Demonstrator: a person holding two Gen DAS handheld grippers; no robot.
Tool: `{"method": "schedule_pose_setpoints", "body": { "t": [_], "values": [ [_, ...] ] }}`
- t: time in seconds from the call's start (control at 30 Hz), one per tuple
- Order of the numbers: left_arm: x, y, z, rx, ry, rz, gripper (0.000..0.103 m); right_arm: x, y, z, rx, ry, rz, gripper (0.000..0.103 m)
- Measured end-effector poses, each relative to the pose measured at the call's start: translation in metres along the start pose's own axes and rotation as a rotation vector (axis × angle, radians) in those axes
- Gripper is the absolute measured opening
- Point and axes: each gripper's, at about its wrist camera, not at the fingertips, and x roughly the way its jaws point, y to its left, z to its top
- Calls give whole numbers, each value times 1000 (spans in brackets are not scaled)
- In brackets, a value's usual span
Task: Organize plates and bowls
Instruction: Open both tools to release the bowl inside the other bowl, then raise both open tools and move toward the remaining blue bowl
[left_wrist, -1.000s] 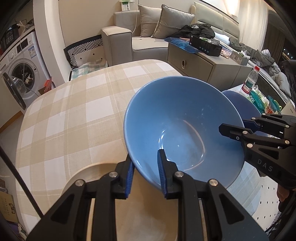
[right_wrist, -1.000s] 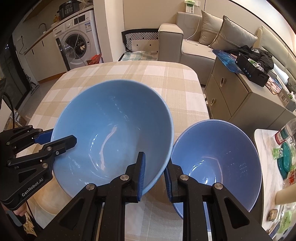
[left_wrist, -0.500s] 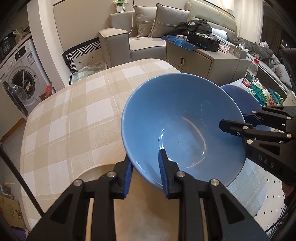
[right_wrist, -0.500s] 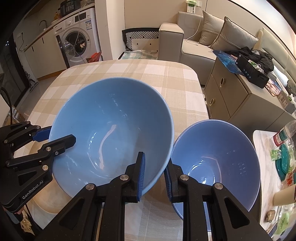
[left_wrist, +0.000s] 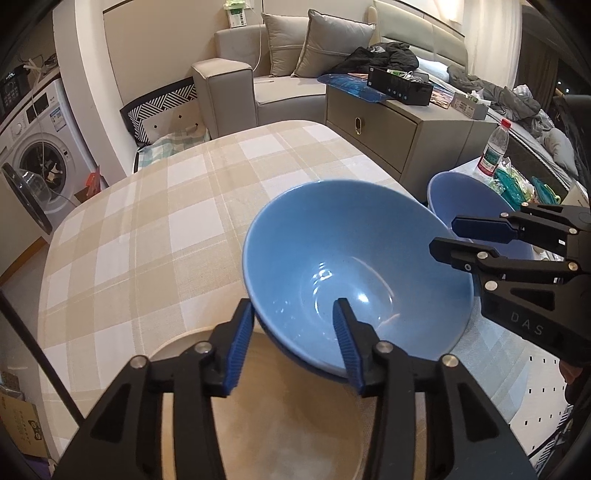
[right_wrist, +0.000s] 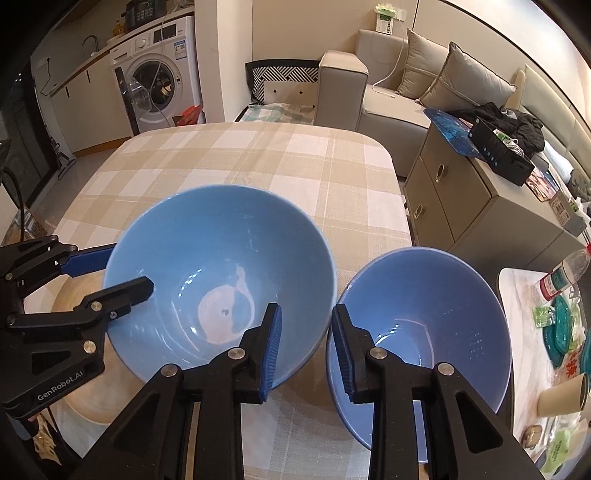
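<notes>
The big blue bowl (right_wrist: 221, 280) now sits on the tan plate (left_wrist: 280, 435) on the checked counter (left_wrist: 147, 221), and both tools are letting go. The left tool (left_wrist: 293, 343) and the right tool (right_wrist: 306, 347) are opening, with the bowl's rim between their pads but loose. A smaller blue bowl (right_wrist: 424, 325) waits just beside it — likely next to go inside. The bowl hides part of the plate, so I can't tell if it sits flat.
</notes>
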Motion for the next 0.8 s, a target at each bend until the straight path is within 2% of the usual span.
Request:
{"method": "schedule_pose_setpoints", "body": {
  "t": [0.07, 0.17, 0.23, 0.3, 0.43, 0.53, 0.6, 0.67, 0.8],
  "values": [
    [-3, 0, 0, 0, -7, -6, 51, -2, 0, 1, -3, -9, 5, 37],
    [-6, 2, 0, -10, -12, -15, 54, -6, -2, 1, 7, -26, 16, 50],
    [-7, 3, 1, -16, -12, -21, 55, -8, -4, 1, 17, -38, 29, 53],
    [-9, 5, 1, -25, -16, -33, 56, -11, -6, 0, 25, -46, 35, 68],
    [-8, 9, 0, -36, -12, -28, 57, -15, -8, -1, 35, -61, 30, 71],
    [-9, 11, 1, -41, -17, -33, 58, -18, -11, -1, 47, -72, 29, 79],
    [-11, 11, 1, -42, -23, -37, 65, -21, -13, -2, 56, -82, 33, 84],
    [-14, 11, 1, -51, -40, -41, 87, -22, -14, -2, 61, -89, 40, 88],
    [-19, 11, 3, -56, -59, -64, 95, -30, -17, -3, 66, -110, 35, 98]
  ]
}}
